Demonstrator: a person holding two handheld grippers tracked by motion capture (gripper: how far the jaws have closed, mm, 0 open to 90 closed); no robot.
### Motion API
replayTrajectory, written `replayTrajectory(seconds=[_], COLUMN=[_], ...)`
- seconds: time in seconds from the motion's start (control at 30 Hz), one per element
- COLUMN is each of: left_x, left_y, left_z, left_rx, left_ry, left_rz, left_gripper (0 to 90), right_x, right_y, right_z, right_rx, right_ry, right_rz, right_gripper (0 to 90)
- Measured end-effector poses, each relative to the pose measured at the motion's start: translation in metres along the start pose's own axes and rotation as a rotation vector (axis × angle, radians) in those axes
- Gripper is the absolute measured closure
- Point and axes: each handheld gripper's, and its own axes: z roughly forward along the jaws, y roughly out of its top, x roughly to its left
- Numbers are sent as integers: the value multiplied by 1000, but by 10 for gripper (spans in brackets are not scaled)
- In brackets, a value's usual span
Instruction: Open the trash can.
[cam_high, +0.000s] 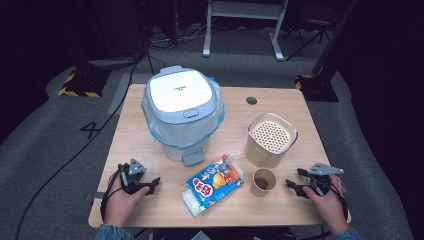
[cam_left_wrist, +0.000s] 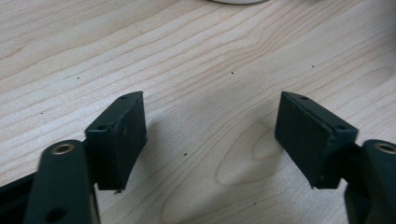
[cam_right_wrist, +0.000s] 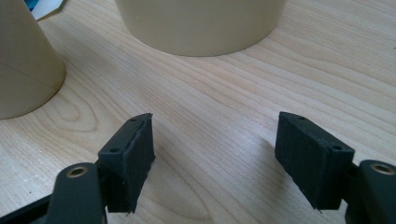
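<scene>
High view: the wooden table (cam_high: 150, 197) carries, from biggest to smallest, a lidded bin (cam_high: 182, 112) with a blue liner at about 11 o'clock, a beige canister (cam_high: 270, 139) with a perforated top at 2 o'clock, a snack packet (cam_high: 214, 183) lying flat at 6 o'clock, and a small paper cup (cam_high: 263, 181) at 4 o'clock, just in front of the canister.

Nothing is gripped yet. The cup sits nearest the right gripper (cam_high: 299, 185), so my guess is that it gets picked first. A good grab would bring the jaws level around the cup's wall, below the rim, and close gently so the paper does not buckle or tip its contents.

Both hands rest low at the near edge. The left gripper (cam_high: 148, 185) sits at 8 o'clock, jaws spread over bare wood. The right one, at 4 o'clock, points toward the cup with its jaws equally wide apart.
</scene>
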Motion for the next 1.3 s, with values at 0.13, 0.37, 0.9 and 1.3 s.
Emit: replayTrajectory(seconds=[0.13, 0.37, 0.9, 1.3], left_x=[0, 0, -7, -13], left_y=[4, 10, 53, 91], left_z=[-3, -24, -68, -89], left_rx=[9, -8, -120, -348], left_ry=[-29, -101, -199, -270], left_rz=[-23, -7, 59, 72], left_gripper=[336, 388, 656, 653], right_x=[0, -3, -3, -3], right_y=[0, 1, 1, 1], right_z=[0, 1, 1, 1], right_rx=[0, -2, -2, -3], right_ry=[2, 19, 18, 18], right_rz=[0, -12, -12, -12], right_gripper=[284, 287, 287, 287])
